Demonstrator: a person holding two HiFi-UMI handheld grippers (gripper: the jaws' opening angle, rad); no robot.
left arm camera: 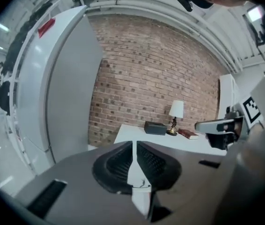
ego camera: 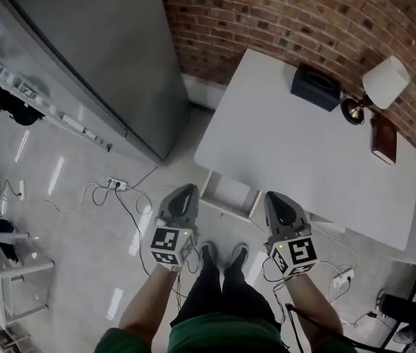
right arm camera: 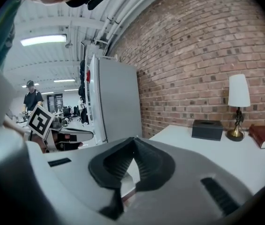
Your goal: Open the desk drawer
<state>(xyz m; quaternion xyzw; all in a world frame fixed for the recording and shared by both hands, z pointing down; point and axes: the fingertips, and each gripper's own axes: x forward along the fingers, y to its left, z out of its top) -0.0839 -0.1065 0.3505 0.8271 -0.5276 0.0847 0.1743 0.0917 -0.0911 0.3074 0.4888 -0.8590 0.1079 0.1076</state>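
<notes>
Left gripper view: the grey left gripper [left arm camera: 133,149] has its jaws all but together, with nothing between them. Right gripper view: the grey right gripper [right arm camera: 133,143] has its tips meeting, also empty. Head view: the white desk drawer [ego camera: 228,195] sits under the near edge of the white desk [ego camera: 303,160]. It lies ahead of and between both grippers, its front running across their line. Neither hand looks clearly nearer.
</notes>
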